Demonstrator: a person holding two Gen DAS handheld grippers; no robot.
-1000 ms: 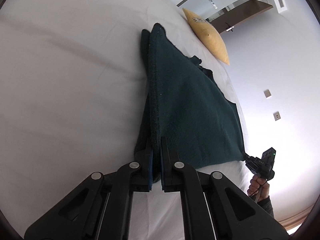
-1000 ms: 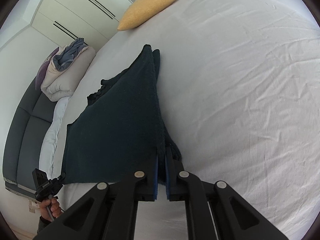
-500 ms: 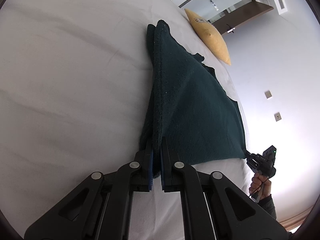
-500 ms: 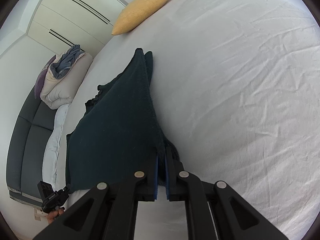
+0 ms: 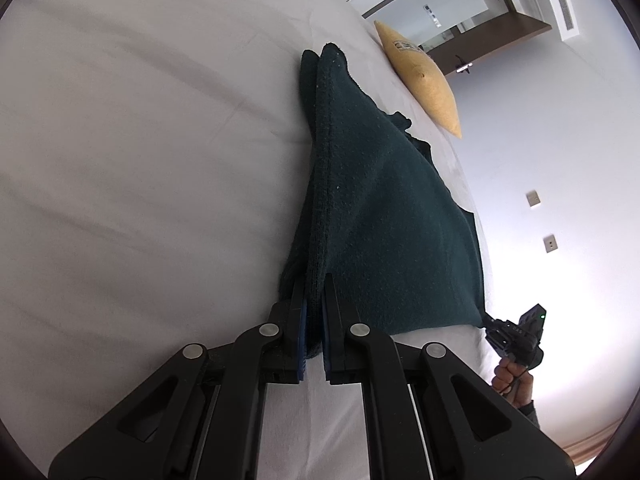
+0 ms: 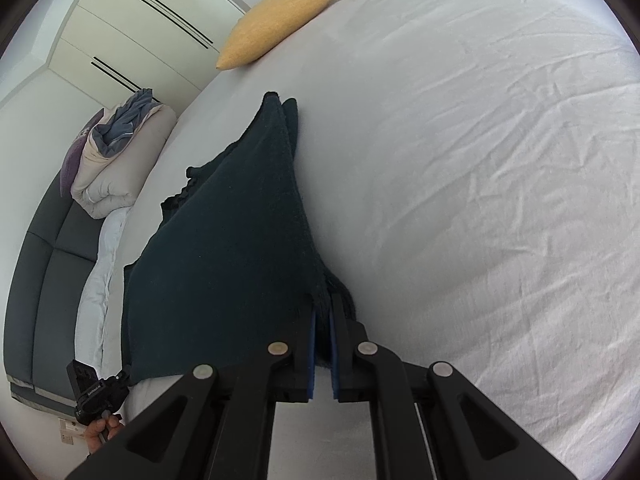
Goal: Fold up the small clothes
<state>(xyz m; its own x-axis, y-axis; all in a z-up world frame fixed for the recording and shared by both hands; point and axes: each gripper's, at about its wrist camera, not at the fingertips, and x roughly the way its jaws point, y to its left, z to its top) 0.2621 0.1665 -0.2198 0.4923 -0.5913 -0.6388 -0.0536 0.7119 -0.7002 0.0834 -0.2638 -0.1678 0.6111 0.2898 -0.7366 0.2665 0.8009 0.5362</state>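
A dark green knitted garment (image 5: pixel 384 216) is stretched taut above the white bed (image 5: pixel 140 160), its far end resting on the sheet. My left gripper (image 5: pixel 314 284) is shut on one near corner of the garment. My right gripper (image 6: pixel 323 300) is shut on the other near corner; the garment also shows in the right wrist view (image 6: pixel 232 232). Each gripper appears small in the other's view, the right one (image 5: pixel 514 334) at the lower right, the left one (image 6: pixel 100 394) at the lower left.
A yellow pillow (image 5: pixel 420 76) lies on the far end of the bed, also in the right wrist view (image 6: pixel 280 20). A pile of folded bedding (image 6: pixel 116 160) sits on a dark sofa (image 6: pixel 44 264) beside the bed. White wardrobes stand behind.
Both grippers stay shut on the garment corners. The garment's far end has shifted slightly across the sheet in both views; the right wrist view has tilted down a little.
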